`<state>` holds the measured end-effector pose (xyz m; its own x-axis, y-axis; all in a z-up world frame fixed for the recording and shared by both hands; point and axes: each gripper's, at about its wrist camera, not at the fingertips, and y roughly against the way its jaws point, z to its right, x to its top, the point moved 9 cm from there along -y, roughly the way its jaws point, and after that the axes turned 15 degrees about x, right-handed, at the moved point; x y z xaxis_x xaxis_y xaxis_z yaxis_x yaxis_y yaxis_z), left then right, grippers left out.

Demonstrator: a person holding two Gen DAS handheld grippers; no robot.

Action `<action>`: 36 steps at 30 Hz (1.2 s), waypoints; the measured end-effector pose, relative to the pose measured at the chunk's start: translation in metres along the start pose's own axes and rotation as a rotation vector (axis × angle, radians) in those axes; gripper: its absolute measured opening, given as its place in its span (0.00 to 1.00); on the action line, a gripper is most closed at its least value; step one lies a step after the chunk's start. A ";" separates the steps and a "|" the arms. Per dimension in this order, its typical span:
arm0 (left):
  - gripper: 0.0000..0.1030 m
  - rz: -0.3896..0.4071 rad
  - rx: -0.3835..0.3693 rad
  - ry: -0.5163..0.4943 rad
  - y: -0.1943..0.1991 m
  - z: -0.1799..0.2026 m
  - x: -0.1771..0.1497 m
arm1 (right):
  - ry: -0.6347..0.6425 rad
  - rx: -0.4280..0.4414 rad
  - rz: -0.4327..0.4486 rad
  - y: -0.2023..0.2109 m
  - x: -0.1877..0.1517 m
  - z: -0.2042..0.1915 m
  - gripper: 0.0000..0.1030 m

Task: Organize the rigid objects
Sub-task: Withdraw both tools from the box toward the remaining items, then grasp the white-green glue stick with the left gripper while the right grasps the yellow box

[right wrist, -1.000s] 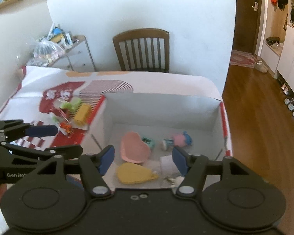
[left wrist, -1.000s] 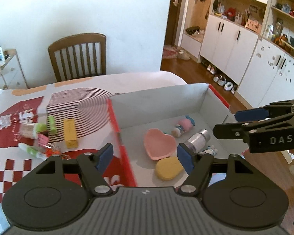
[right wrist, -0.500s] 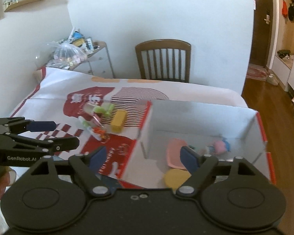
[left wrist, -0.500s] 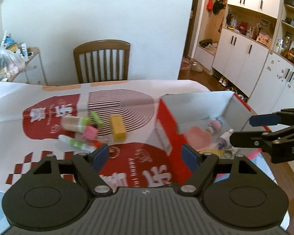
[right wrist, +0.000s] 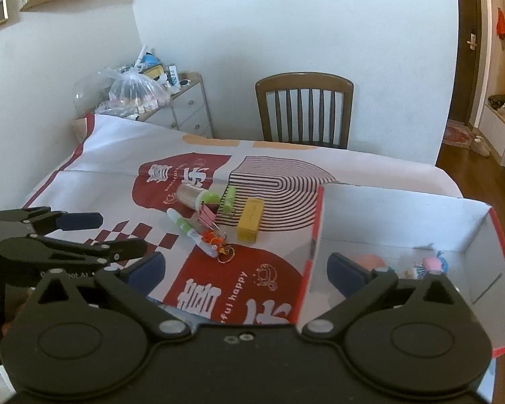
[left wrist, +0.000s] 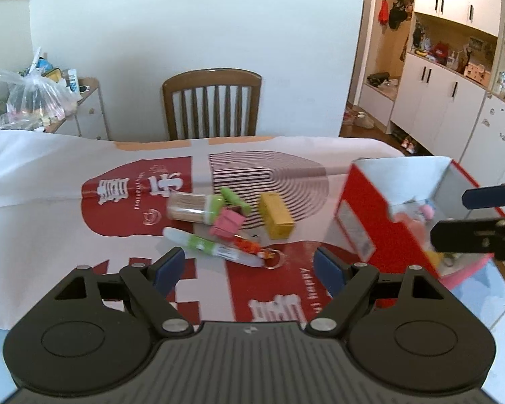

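Grippers L [left wrist: 249,267] & R [right wrist: 245,271] agape, empty

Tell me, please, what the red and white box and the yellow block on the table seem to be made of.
The box looks like thin cardboard: flat matte white inner walls, a printed red outside, and sharp folded edges. The yellow block seems to be a rigid plastic or coated case, since its faces are smooth and evenly coloured with crisp corners; the pictures cannot settle which. Both lie on a printed tablecloth.

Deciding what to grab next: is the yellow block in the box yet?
Out. The yellow block lies on the tablecloth, left of the box.
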<state>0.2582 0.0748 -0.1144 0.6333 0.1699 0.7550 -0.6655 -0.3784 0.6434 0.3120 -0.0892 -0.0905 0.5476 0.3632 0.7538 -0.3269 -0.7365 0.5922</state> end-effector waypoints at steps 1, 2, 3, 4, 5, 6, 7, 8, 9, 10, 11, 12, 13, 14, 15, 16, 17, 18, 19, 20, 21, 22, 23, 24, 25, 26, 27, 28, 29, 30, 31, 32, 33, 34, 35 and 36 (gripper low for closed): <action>0.81 -0.003 0.004 0.004 -0.006 -0.005 -0.001 | -0.005 -0.006 -0.003 -0.006 0.002 0.000 1.00; 0.81 -0.008 0.005 0.008 -0.011 -0.008 -0.002 | -0.008 -0.009 -0.006 -0.011 0.004 0.000 1.00; 0.81 -0.015 0.005 0.015 -0.017 -0.012 -0.002 | -0.009 -0.013 -0.010 -0.017 0.006 -0.001 1.00; 0.81 -0.021 0.006 0.022 -0.024 -0.017 -0.003 | -0.009 -0.017 -0.014 -0.022 0.007 -0.001 1.00; 0.81 -0.025 0.009 0.028 -0.030 -0.022 -0.004 | -0.008 -0.020 -0.018 -0.027 0.008 -0.001 1.00; 0.81 -0.032 0.013 0.030 -0.037 -0.026 -0.005 | -0.008 -0.024 -0.025 -0.033 0.009 -0.001 1.00; 0.81 -0.039 0.018 0.033 -0.044 -0.029 -0.006 | -0.011 -0.027 -0.030 -0.038 0.009 0.000 1.00; 0.81 -0.046 0.022 0.035 -0.050 -0.033 -0.007 | -0.014 -0.028 -0.036 -0.043 0.009 0.000 1.00; 0.81 -0.052 0.021 0.035 -0.056 -0.036 -0.009 | -0.013 -0.031 -0.043 -0.048 0.010 0.001 1.00; 0.81 -0.058 0.020 0.033 -0.062 -0.038 -0.011 | -0.009 -0.035 -0.049 -0.053 0.010 0.001 1.00; 0.81 -0.065 0.023 0.030 -0.067 -0.040 -0.012 | -0.005 -0.042 -0.056 -0.058 0.010 0.001 1.00; 0.81 -0.071 0.027 0.027 -0.073 -0.042 -0.014 | -0.002 -0.048 -0.062 -0.062 0.011 0.002 0.99; 0.81 -0.074 0.028 0.025 -0.077 -0.044 -0.015 | 0.000 -0.055 -0.069 -0.068 0.011 0.004 0.99; 0.81 -0.077 0.030 0.025 -0.082 -0.045 -0.015 | 0.001 -0.059 -0.073 -0.072 0.012 0.005 0.99; 0.81 -0.081 0.035 0.027 -0.088 -0.046 -0.015 | 0.003 -0.065 -0.076 -0.078 0.014 0.006 0.99; 0.81 -0.088 0.039 0.033 -0.094 -0.047 -0.015 | 0.005 -0.070 -0.081 -0.083 0.015 0.007 0.99; 0.81 -0.092 0.037 0.039 -0.098 -0.048 -0.014 | 0.007 -0.073 -0.084 -0.087 0.017 0.008 0.99; 0.81 -0.095 0.039 0.043 -0.103 -0.048 -0.014 | 0.011 -0.077 -0.087 -0.092 0.019 0.009 0.99; 0.81 -0.094 0.047 0.043 -0.108 -0.048 -0.013 | 0.019 -0.082 -0.091 -0.098 0.021 0.010 0.99; 0.81 -0.088 0.059 0.036 -0.112 -0.048 -0.012 | 0.028 -0.086 -0.097 -0.103 0.022 0.010 0.99; 0.81 -0.083 0.071 0.025 -0.117 -0.046 -0.012 | 0.036 -0.091 -0.103 -0.108 0.023 0.010 0.98; 0.81 -0.082 0.087 0.014 -0.123 -0.044 -0.012 | 0.045 -0.097 -0.111 -0.114 0.024 0.011 0.97; 0.81 -0.089 0.097 0.012 -0.128 -0.043 -0.013 | 0.053 -0.102 -0.119 -0.119 0.025 0.012 0.97; 0.81 -0.098 0.099 0.017 -0.133 -0.042 -0.013 | 0.058 -0.107 -0.125 -0.124 0.025 0.014 0.96; 0.81 -0.105 0.093 0.027 -0.137 -0.041 -0.014 | 0.062 -0.112 -0.131 -0.129 0.026 0.015 0.95; 0.81 -0.113 0.091 0.035 -0.141 -0.039 -0.014 | 0.062 -0.115 -0.139 -0.134 0.025 0.017 0.92; 0.81 -0.120 0.092 0.041 -0.145 -0.039 -0.014 | 0.059 -0.119 -0.149 -0.139 0.024 0.019 0.91; 0.81 -0.127 0.091 0.047 -0.148 -0.036 -0.015 | 0.054 -0.124 -0.158 -0.144 0.024 0.022 0.90; 0.81 -0.134 0.094 0.054 -0.151 -0.036 -0.014 | 0.050 -0.127 -0.165 -0.148 0.023 0.025 0.90; 0.81 -0.140 0.095 0.064 -0.153 -0.035 -0.014 | 0.048 -0.129 -0.170 -0.152 0.023 0.027 0.90; 0.81 -0.148 0.094 0.079 -0.156 -0.034 -0.013 | 0.050 -0.134 -0.176 -0.156 0.022 0.029 0.88; 0.81 -0.151 0.096 0.088 -0.158 -0.033 -0.012 | 0.051 -0.136 -0.183 -0.159 0.022 0.031 0.86; 0.81 -0.154 0.103 0.092 -0.160 -0.032 -0.011 | 0.053 -0.137 -0.189 -0.162 0.022 0.031 0.82; 0.81 -0.162 0.121 0.089 -0.162 -0.030 -0.011 | 0.054 -0.141 -0.193 -0.165 0.022 0.033 0.81; 0.81 -0.171 0.135 0.089 -0.165 -0.029 -0.011 | 0.056 -0.147 -0.195 -0.168 0.022 0.034 0.81; 0.81 -0.180 0.140 0.097 -0.167 -0.028 -0.011 | 0.056 -0.153 -0.196 -0.171 0.023 0.035 0.80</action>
<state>0.3511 0.1620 -0.2272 0.6913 0.3304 0.6426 -0.4796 -0.4554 0.7501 0.4077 0.0250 -0.1850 0.5697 0.5249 0.6324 -0.3340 -0.5552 0.7617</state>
